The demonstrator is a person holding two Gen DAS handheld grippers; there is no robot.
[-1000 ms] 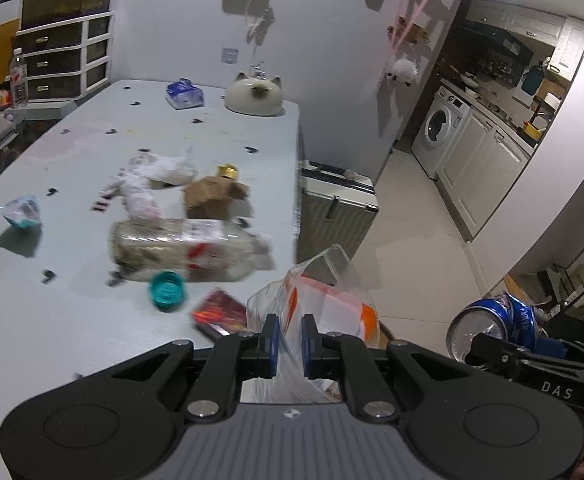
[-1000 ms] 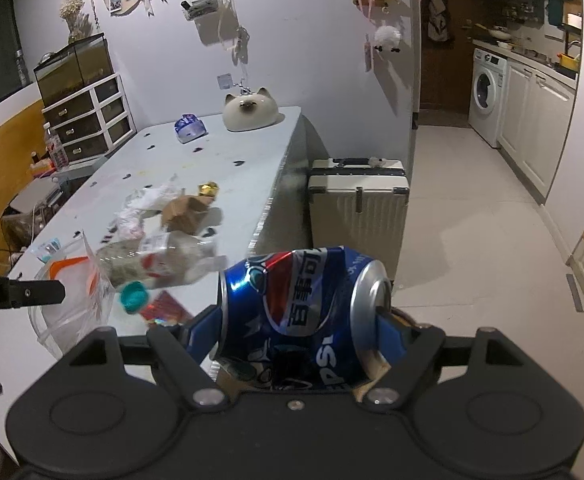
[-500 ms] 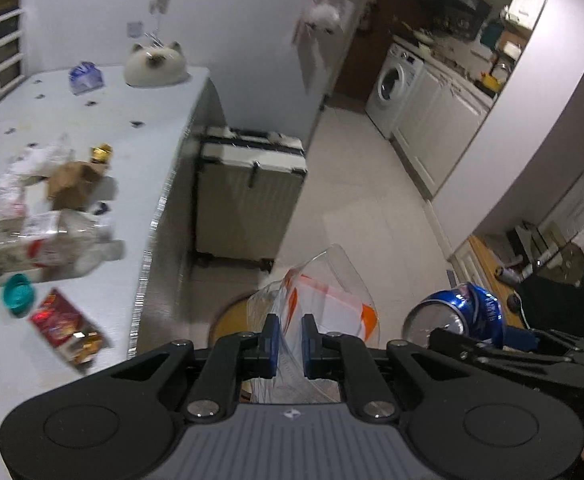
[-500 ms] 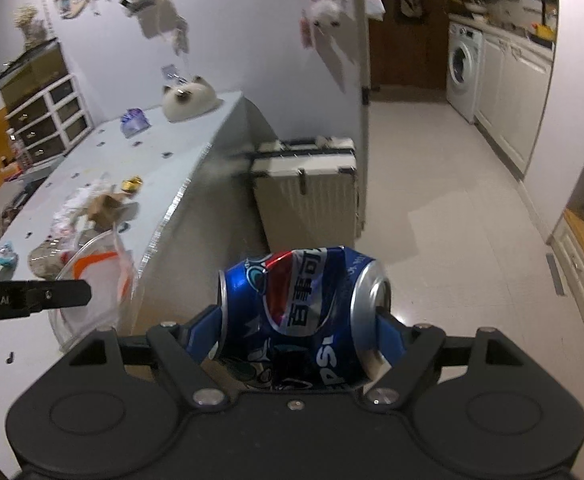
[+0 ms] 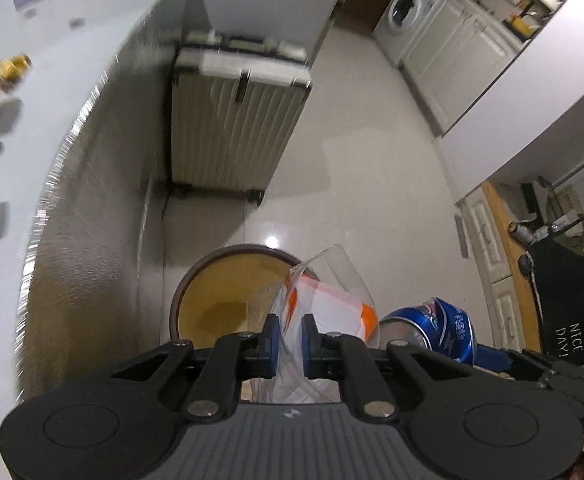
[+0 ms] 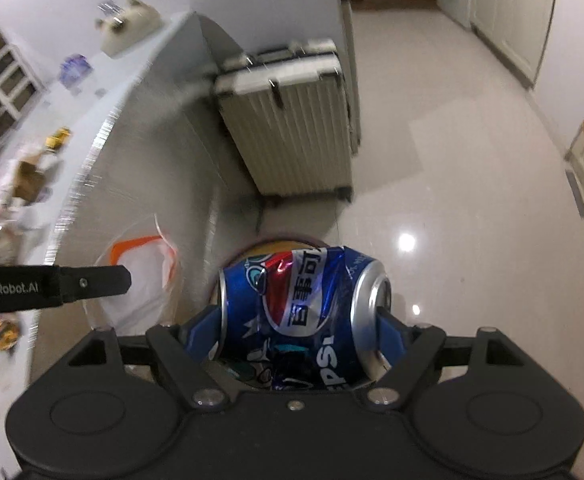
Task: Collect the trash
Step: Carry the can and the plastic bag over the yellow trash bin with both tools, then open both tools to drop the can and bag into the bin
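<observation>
My left gripper (image 5: 290, 334) is shut on the rim of a clear plastic cup with an orange and white label (image 5: 325, 300), held over a round brown-rimmed bin (image 5: 228, 276) on the floor beside the table. My right gripper (image 6: 301, 316) is shut on a crushed blue Pepsi can (image 6: 299, 308), held sideways above the same bin (image 6: 270, 245), which the can mostly hides. The can (image 5: 437, 330) shows at the right in the left wrist view. The cup (image 6: 140, 280) and left gripper show at the left in the right wrist view.
A white table (image 5: 24, 92) with leftover trash runs along the left; its side panel (image 5: 104, 216) stands next to the bin. A ribbed suitcase (image 5: 236, 120) stands on the floor beyond the bin. White cabinets and a washing machine (image 5: 403, 16) are far right. A black mat (image 5: 571, 312) lies at right.
Both grippers have swung off the table and down toward the floor, and the bin has come into view under them. The cup and can stay gripped.
</observation>
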